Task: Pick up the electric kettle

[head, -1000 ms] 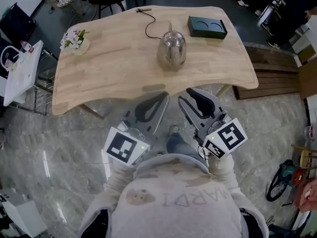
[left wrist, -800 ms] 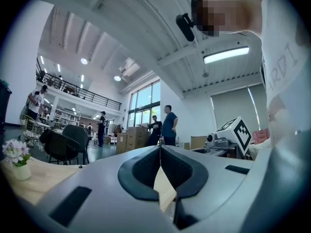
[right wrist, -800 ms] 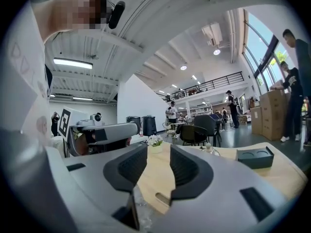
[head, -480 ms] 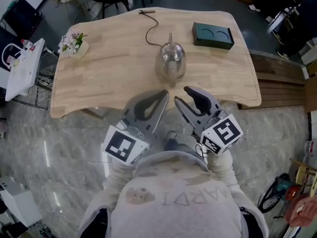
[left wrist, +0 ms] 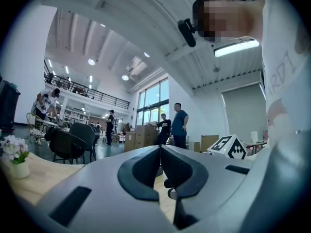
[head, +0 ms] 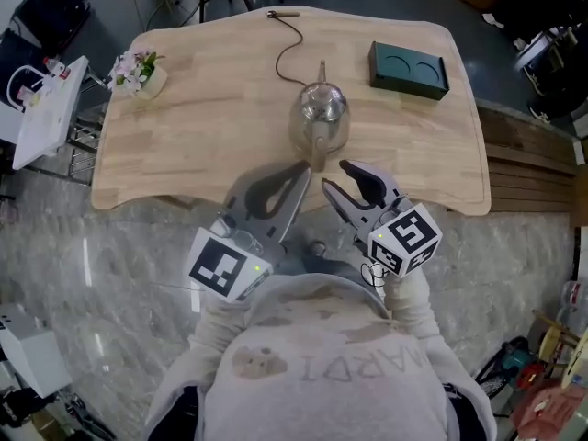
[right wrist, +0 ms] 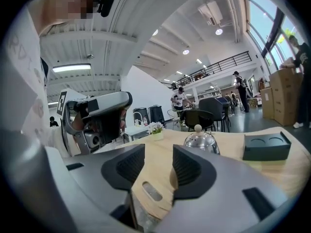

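At the near edge of the table (head: 202, 127), the right gripper (head: 334, 175), jaws opening and empty, and the left gripper (head: 299, 171), jaws together, have neared the electric kettle (head: 321, 118), seemingly to grasp it.

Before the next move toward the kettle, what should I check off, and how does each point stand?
1. Kettle upright on the table: ok.
2. Right gripper ready: ok, jaws opening, nothing between them.
3. Left gripper ready: not ok, jaws together.
4. Way from right gripper to kettle free: ok, only bare tabletop between.
5. Cord loose from the kettle: cannot tell; it runs from the kettle to the table's far edge.
6. Kettle held: not ok, neither gripper touches it.
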The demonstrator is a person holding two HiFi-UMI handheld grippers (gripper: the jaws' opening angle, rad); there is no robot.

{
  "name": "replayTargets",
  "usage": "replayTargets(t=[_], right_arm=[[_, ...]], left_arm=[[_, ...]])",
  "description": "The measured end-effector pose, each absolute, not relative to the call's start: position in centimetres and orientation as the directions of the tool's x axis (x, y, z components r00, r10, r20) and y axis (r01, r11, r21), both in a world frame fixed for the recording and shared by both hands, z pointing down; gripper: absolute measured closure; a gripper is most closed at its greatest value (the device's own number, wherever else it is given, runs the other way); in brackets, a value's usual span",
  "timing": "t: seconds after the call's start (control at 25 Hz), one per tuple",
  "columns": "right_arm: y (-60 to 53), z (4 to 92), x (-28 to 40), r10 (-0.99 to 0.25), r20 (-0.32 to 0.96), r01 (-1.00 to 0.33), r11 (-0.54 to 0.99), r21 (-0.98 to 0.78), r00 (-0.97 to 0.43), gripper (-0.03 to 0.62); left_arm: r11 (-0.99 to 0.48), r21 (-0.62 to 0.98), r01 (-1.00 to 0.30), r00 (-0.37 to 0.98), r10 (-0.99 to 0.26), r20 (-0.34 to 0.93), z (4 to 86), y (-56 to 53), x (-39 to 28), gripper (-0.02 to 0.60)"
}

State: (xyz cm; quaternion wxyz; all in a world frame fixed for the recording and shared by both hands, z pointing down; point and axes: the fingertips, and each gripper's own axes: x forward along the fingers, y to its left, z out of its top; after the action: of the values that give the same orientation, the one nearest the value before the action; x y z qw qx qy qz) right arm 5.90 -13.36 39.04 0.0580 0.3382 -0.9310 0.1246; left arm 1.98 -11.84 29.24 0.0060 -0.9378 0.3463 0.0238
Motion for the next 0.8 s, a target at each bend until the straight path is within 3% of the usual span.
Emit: replayTargets(t=[0.8], right_arm=[[-18.2,48.1,4.6,-0.519,0.343,-0.619,0.703,-0.35,-0.783,0.421]], left_arm=[[-0.753,0.008,-0.658,0.753,-0.658,-0.003,29.2,-16.6,-1.4,0.567]])
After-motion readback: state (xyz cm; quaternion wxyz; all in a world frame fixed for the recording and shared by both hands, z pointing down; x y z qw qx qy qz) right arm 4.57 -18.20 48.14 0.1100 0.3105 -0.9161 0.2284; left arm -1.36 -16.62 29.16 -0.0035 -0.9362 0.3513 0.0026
